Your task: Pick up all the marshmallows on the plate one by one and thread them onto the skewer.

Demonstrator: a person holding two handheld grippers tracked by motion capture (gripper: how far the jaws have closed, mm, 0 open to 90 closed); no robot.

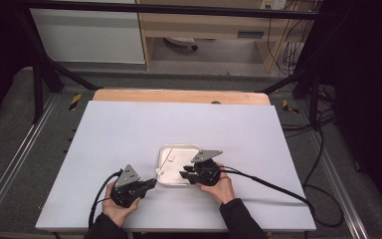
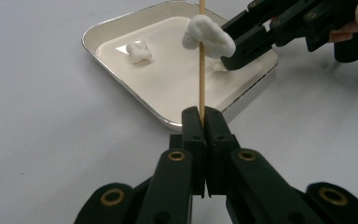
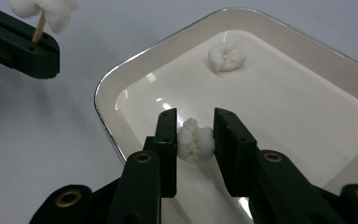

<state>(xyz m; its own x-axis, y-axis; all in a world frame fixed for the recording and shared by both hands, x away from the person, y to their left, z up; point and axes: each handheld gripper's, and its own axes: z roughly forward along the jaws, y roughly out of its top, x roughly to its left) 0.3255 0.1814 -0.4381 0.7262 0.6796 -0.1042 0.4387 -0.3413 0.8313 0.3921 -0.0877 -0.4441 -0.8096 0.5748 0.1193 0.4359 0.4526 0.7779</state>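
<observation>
So I had the left tongs (image 2: 203, 116) pressed tight on a wooden skewer (image 2: 201, 56), holding it upright so the next piece could slide down onto it. One white marshmallow (image 2: 208, 36) was already threaded near the top. The right tongs (image 3: 195, 135) were pinching a second marshmallow (image 3: 195, 143) down in the shallow metal tray (image 3: 107, 93), jaws either side and, as far as I could tell, the pads just touching it. A third piece (image 3: 226, 57) sat toward 12 o'clock in the tray from that one. From above, the tray (image 1: 165, 149) sat on the white desk (image 1: 129, 129) at about 1 o'clock from my left hand (image 1: 117, 209). The desk top was bare and matte; behind it was grey floor, a black frame and some pale cabinets.
</observation>
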